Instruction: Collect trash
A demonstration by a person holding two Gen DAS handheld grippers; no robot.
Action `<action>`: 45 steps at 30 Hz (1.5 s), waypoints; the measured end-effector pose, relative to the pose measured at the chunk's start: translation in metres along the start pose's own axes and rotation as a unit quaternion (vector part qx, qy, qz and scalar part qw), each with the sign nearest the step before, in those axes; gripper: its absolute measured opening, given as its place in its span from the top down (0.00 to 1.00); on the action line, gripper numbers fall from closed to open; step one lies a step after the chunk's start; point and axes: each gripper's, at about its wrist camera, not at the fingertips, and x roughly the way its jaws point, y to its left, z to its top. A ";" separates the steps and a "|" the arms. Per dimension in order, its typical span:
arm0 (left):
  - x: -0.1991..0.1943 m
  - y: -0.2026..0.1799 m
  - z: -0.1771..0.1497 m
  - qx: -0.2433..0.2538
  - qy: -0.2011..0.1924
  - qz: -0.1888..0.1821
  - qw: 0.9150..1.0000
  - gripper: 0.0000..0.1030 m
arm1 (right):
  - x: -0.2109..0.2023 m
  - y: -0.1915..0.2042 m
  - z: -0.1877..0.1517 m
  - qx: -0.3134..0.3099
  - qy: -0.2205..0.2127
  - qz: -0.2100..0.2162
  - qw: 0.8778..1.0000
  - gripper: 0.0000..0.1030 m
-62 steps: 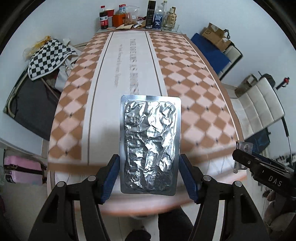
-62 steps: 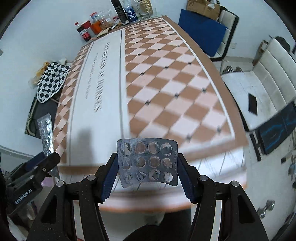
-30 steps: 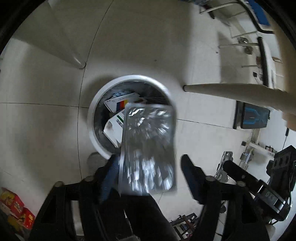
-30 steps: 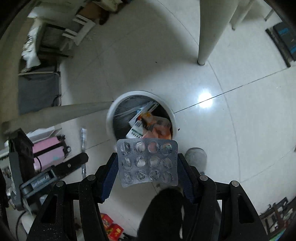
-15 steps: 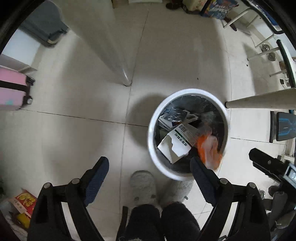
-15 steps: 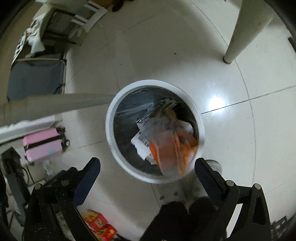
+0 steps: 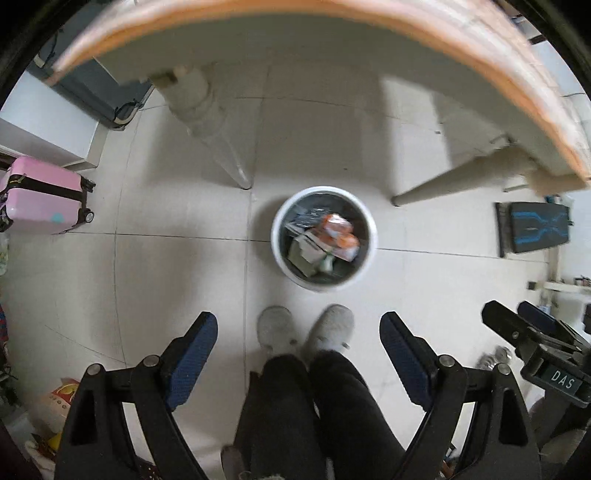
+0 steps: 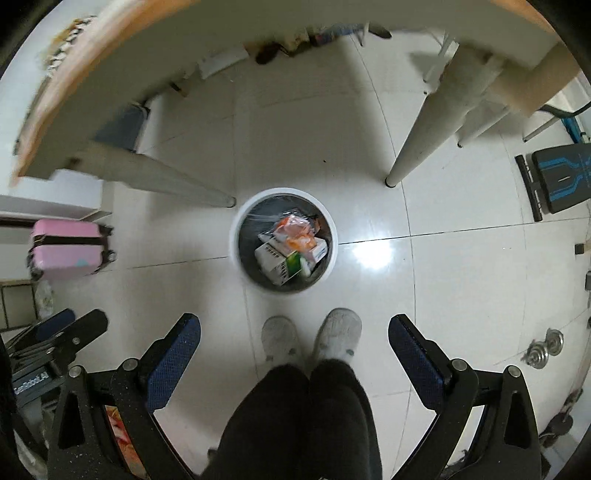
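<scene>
A white round trash bin (image 7: 371, 236) stands on the tiled floor under the table edge, holding boxes and an orange wrapper (image 7: 338, 236). It also shows in the right wrist view (image 8: 234, 236) with the same boxes (image 8: 280, 264). My left gripper (image 7: 298, 354) is open and empty, held high above the floor, nearer me than the bin. My right gripper (image 8: 294, 354) is open and empty, likewise high above the floor. The blister packs are not visible in either gripper.
The table edge (image 7: 258, 22) arcs overhead with its legs (image 7: 221, 155) (image 8: 417, 147) beside the bin. The person's slippered feet (image 7: 306, 328) stand just before the bin. A pink suitcase (image 7: 40, 195) is at left, a black-blue mat (image 8: 561, 181) at right.
Both grippers have let go of their blister packs over the bin and opened. Both have since risen away from the bin, which now looks smaller; the table underside has come into view.
</scene>
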 end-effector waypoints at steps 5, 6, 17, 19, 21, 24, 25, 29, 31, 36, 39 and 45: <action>-0.077 -0.012 -0.017 0.009 -0.005 -0.046 0.999 0.13 | -0.098 0.004 -0.026 -0.007 -0.016 0.022 1.000 0.00; -0.089 -0.013 -0.018 0.012 -0.008 -0.049 0.999 0.13 | -0.118 0.005 -0.031 -0.011 -0.019 0.026 0.999 0.00; -0.235 -0.021 -0.041 0.044 -0.082 -0.109 0.990 0.13 | -0.301 0.015 -0.072 -0.031 -0.055 0.094 0.994 0.00; -0.259 -0.023 -0.046 0.046 -0.095 -0.123 0.987 0.13 | -0.325 0.021 -0.076 -0.037 -0.062 0.102 0.992 0.00; -0.271 -0.025 -0.049 0.048 -0.104 -0.133 0.984 0.13 | -0.348 0.024 -0.081 -0.039 -0.068 0.116 0.990 0.00; -0.290 -0.027 -0.053 0.050 -0.114 -0.151 0.981 0.13 | -0.368 0.034 -0.085 -0.042 -0.079 0.128 0.988 0.00; -0.295 -0.028 -0.054 0.051 -0.118 -0.155 0.980 0.13 | -0.377 0.037 -0.087 -0.045 -0.084 0.132 0.987 0.00; -0.313 -0.032 -0.060 0.055 -0.131 -0.168 0.976 0.13 | -0.391 0.046 -0.093 -0.053 -0.088 0.149 0.983 0.00; -0.321 -0.035 -0.063 0.058 -0.138 -0.173 0.974 0.13 | -0.398 0.047 -0.094 -0.058 -0.090 0.152 0.983 0.00; -0.328 -0.040 -0.066 0.058 -0.146 -0.180 0.971 0.00 | -0.403 0.049 -0.093 -0.065 -0.091 0.153 0.982 0.00; -0.330 -0.043 -0.066 0.059 -0.147 -0.179 0.971 0.00 | -0.402 0.047 -0.092 -0.065 -0.091 0.155 0.982 0.00; -0.329 -0.043 -0.068 0.059 -0.146 -0.179 0.971 0.00 | -0.406 0.048 -0.090 -0.070 -0.090 0.156 0.981 0.00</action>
